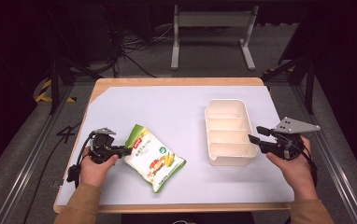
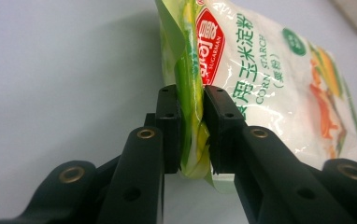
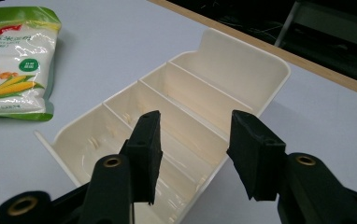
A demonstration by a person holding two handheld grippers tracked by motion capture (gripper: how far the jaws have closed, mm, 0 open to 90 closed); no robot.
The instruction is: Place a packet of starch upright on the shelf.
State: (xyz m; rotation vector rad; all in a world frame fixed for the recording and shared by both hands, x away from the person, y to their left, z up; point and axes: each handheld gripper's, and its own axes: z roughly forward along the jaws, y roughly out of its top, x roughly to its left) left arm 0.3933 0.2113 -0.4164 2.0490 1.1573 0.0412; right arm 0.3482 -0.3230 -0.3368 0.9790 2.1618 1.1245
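A green and white corn starch bag (image 1: 152,157) lies flat on the white table cover at the left. My left gripper (image 1: 126,150) is shut on the bag's left edge; in the left gripper view the folded green edge of the bag (image 2: 193,121) is pinched between both jaws. A cream divided tray (image 1: 228,131) with three compartments stands at the right. My right gripper (image 1: 253,138) is open at the tray's right rim, near its front end. In the right gripper view the jaws straddle the tray's wall (image 3: 214,172), one inside and one outside, and the bag (image 3: 17,70) lies far left.
The wooden table edge (image 1: 176,81) frames the white cover. A metal stand (image 1: 211,35) and cables sit on the floor beyond the table. Bare cover lies between the bag and the tray and behind them.
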